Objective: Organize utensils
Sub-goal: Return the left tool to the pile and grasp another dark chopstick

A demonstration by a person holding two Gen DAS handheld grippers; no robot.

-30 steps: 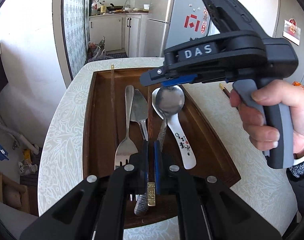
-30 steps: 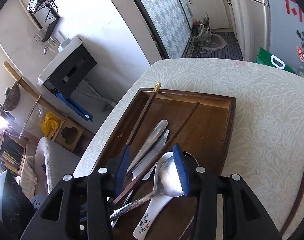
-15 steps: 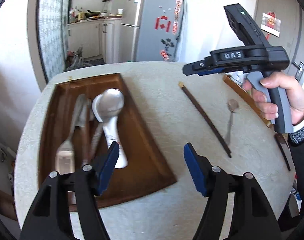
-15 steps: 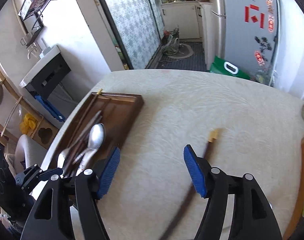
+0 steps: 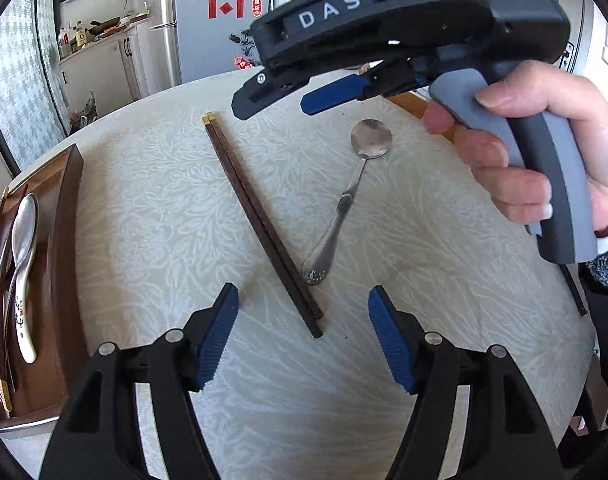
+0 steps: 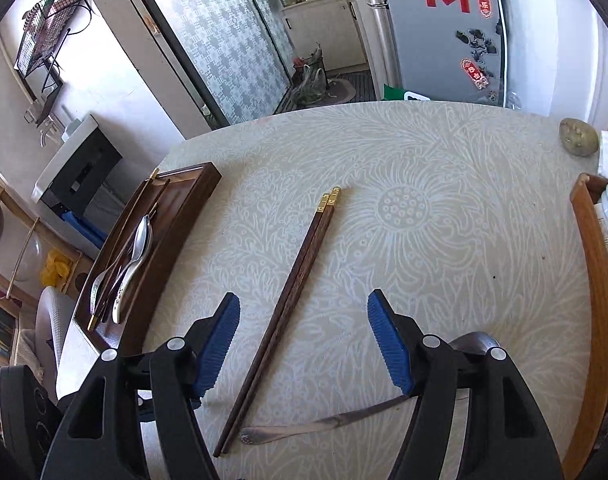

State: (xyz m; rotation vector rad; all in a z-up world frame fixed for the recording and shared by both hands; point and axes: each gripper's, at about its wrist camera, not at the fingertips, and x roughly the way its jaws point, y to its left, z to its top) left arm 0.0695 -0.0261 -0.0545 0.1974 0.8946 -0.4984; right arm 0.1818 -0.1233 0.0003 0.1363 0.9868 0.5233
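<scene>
My left gripper is spread wide and holds nothing; its jaws have just been opening. It hangs above the pair of dark wooden chopsticks, whose thin ends lie just in front of my blue pads. My right gripper is also spread and empty, its jaws just opened too, and in its view the same chopsticks run between its fingers, below them on the table.

Just beside the chopsticks, on their right, lies the metal spoon; its handle end almost touches them. Far to the left of the chopsticks stands the dark wooden tray, already holding a metal spoon, a white ceramic spoon, a fork and other chopsticks.

I judge that I am between two carries: some utensils are sorted, these two still wait. Next I must lower one gripper over the chopsticks, close on both sticks together, and keep clear of the spoon handle.
</scene>
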